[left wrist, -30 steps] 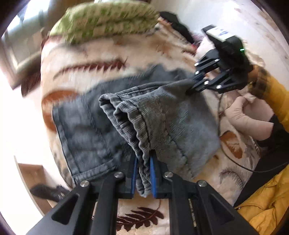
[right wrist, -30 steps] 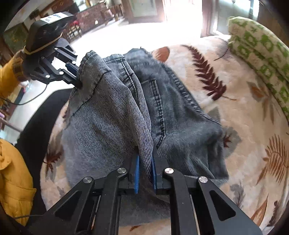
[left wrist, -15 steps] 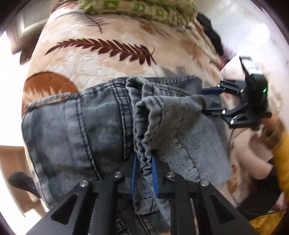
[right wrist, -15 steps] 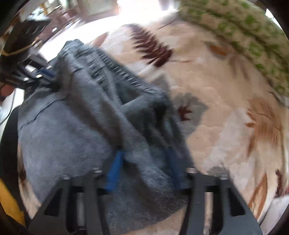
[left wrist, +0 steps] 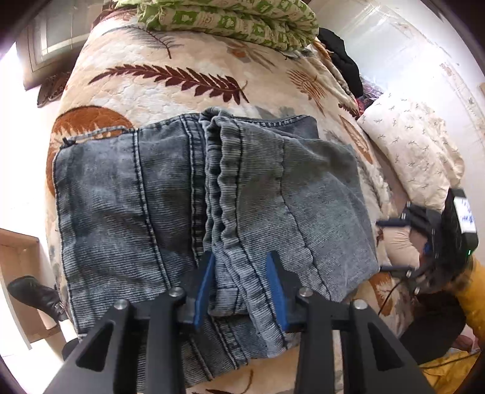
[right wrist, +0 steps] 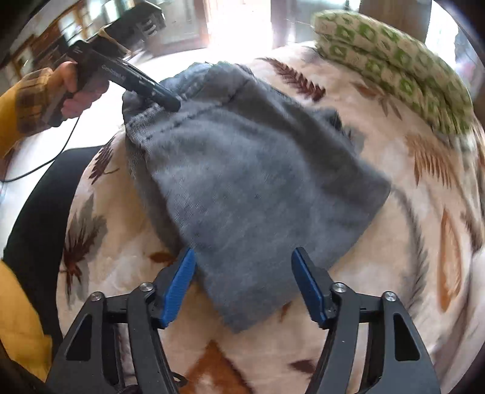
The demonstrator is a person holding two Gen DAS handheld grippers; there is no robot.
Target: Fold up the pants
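Observation:
The grey-blue denim pants (left wrist: 169,200) lie folded on the leaf-patterned quilt (left wrist: 169,100), the folded-over leg part (left wrist: 303,206) resting on top at the right. My left gripper (left wrist: 241,285) is open, its blue pads either side of the bunched hem, which lies loose between them. My right gripper (right wrist: 242,288) is open just short of the near edge of the pants (right wrist: 257,181), holding nothing. The right gripper also shows in the left wrist view (left wrist: 430,242), off the right side of the pants. The left gripper shows in the right wrist view (right wrist: 145,88) at the far edge of the pants.
A folded green-patterned blanket (left wrist: 230,21) lies at the head of the bed, also in the right wrist view (right wrist: 394,69). A white pillow (left wrist: 415,151) and dark clothing (left wrist: 342,60) lie at the right. A black boot (left wrist: 36,297) and a wooden box (left wrist: 18,272) are on the floor at the left.
Both grippers carried the leg part over onto the rest of the pants and laid it down. The right gripper opened first and drew back, then the left opened.

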